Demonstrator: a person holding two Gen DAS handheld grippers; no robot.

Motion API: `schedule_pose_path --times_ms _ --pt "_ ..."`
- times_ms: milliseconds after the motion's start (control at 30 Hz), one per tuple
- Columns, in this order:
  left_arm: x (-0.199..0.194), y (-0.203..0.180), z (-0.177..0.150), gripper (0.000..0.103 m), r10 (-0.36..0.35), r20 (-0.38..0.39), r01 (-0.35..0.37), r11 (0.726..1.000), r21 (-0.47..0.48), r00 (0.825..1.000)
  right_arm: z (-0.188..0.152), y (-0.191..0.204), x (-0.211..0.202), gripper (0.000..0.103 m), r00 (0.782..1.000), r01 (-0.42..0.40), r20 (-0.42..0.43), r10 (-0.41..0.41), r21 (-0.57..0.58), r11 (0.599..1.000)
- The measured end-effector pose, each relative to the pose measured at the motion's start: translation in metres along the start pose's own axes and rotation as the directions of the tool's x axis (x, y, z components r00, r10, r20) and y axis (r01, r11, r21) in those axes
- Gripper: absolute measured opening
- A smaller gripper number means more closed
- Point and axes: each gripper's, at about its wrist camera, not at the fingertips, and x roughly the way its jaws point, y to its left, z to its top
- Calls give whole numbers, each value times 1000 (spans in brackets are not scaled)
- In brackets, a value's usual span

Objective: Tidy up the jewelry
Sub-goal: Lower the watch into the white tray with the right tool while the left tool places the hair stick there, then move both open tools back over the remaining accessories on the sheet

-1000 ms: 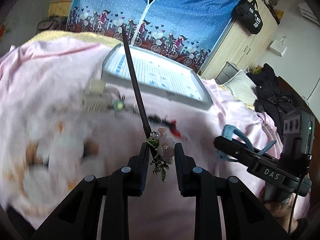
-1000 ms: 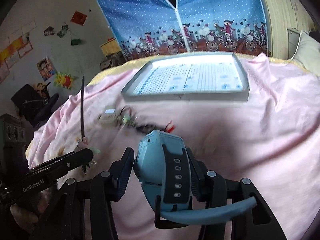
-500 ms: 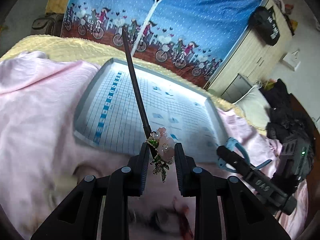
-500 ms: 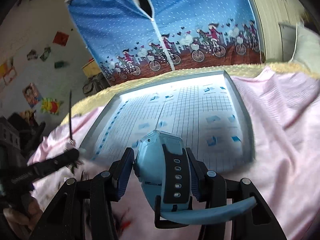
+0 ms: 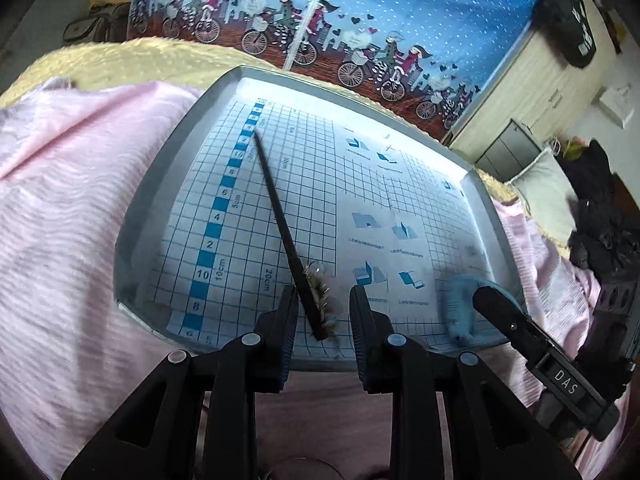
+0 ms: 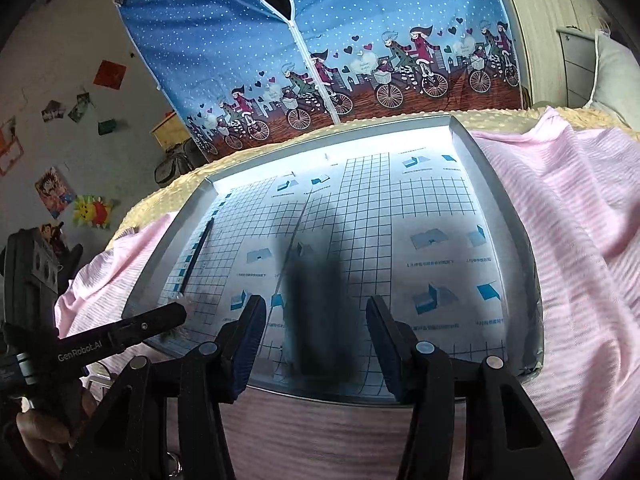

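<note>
A grey tray (image 5: 160, 184) lined with grid paper lies on a pink blanket. My left gripper (image 5: 322, 300) hovers open over its near edge. A black hairpin (image 5: 276, 200) with a blurred flower end lies loose between the fingers, its stick pointing toward the tray's far left. In the right wrist view the hairpin (image 6: 196, 256) rests on the tray (image 6: 500, 208) just beyond the left gripper (image 6: 176, 316). My right gripper (image 6: 316, 308) is open. The watch (image 6: 316, 300) is a dark blur in the gap, touching neither finger. The left wrist view shows the blue watch (image 5: 458, 304) blurred on the tray.
The pink blanket (image 5: 60, 200) covers the bed around the tray. A blue fabric wardrobe (image 6: 320, 40) with bicycle print stands behind. A wooden cabinet (image 5: 532, 92) and dark clothes (image 5: 600, 216) are at the right. A hand (image 6: 36, 436) holds the left gripper.
Both grippers moved forward over the tray's near edge. The watch has left the right fingers and is blurred below them. The hairpin has dropped from upright onto the tray.
</note>
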Motion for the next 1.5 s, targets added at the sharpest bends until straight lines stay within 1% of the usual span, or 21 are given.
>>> schedule_pose_path --times_ms 67,100,133,167,200,267,333,367,400,467,600,733,867,933,1000,1033,1100,1233,1300,1367,1500 --pt "-6 3 0 37 -7 10 7 999 -36 1000 0 1 -3 60 1000 -1 2 1 1 1000" --pt "-13 4 0 43 -11 26 12 998 -55 1000 0 2 -6 64 1000 13 7 -13 -3 1000" --pt "-21 5 -2 49 -9 45 12 997 -72 999 0 4 -11 66 1000 24 16 -24 -10 1000" --pt "-29 6 -3 61 -7 68 13 997 -82 998 -2 7 -18 69 999 29 31 -28 -24 999" --pt "-40 5 -6 68 -2 100 11 996 -88 995 -2 10 -24 75 999 30 42 -28 -35 999" --pt "-62 6 -11 73 5 160 10 995 -97 987 -5 18 -41 82 997 40 74 -35 -62 997" --pt "-85 7 -18 78 5 196 18 994 -112 981 -7 26 -56 87 994 32 103 -23 -81 996" --pt "-93 7 -20 91 1 199 24 993 -119 980 -10 31 -68 95 993 24 122 -12 -91 996" --pt "-103 6 -24 102 -10 206 36 992 -123 979 -12 34 -75 103 991 20 134 -7 -97 995" --pt "-127 4 -34 102 -1 250 31 993 -116 968 -17 45 -96 103 984 15 176 7 -120 993" --pt "-178 -12 -62 102 35 368 -20 999 -44 929 -32 67 -134 103 973 22 228 18 -169 985" --pt "-219 -33 -92 102 69 445 -91 995 27 893 -58 86 -173 103 960 39 281 16 -189 981" --pt "-247 -46 -126 102 76 476 -124 990 71 876 -89 103 -210 103 944 78 331 -9 -196 978" --pt "-255 -48 -141 102 73 478 -131 987 90 875 -104 109 -225 103 935 102 354 -23 -206 973" --pt "-260 -48 -156 102 73 464 -139 984 111 883 -124 115 -240 103 926 134 375 -44 -218 967" --pt "-264 -47 -162 102 82 466 -149 983 109 881 -134 118 -245 103 924 145 379 -53 -220 965" --pt "-269 -44 -176 102 108 479 -170 982 87 871 -149 124 -253 103 923 165 378 -70 -224 961" --pt "-273 -36 -200 102 124 472 -182 980 80 873 -171 129 -259 103 926 188 363 -105 -201 961" --pt "-273 -31 -210 102 131 461 -197 975 98 878 -179 129 -260 103 929 182 353 -111 -176 967" --pt "-271 -28 -219 102 138 447 -209 971 115 884 -182 128 -258 103 940 156 326 -97 -158 975" --pt "-260 -19 -226 102 146 377 -200 974 108 915 -186 128 -244 103 952 201 265 -156 -151 968"
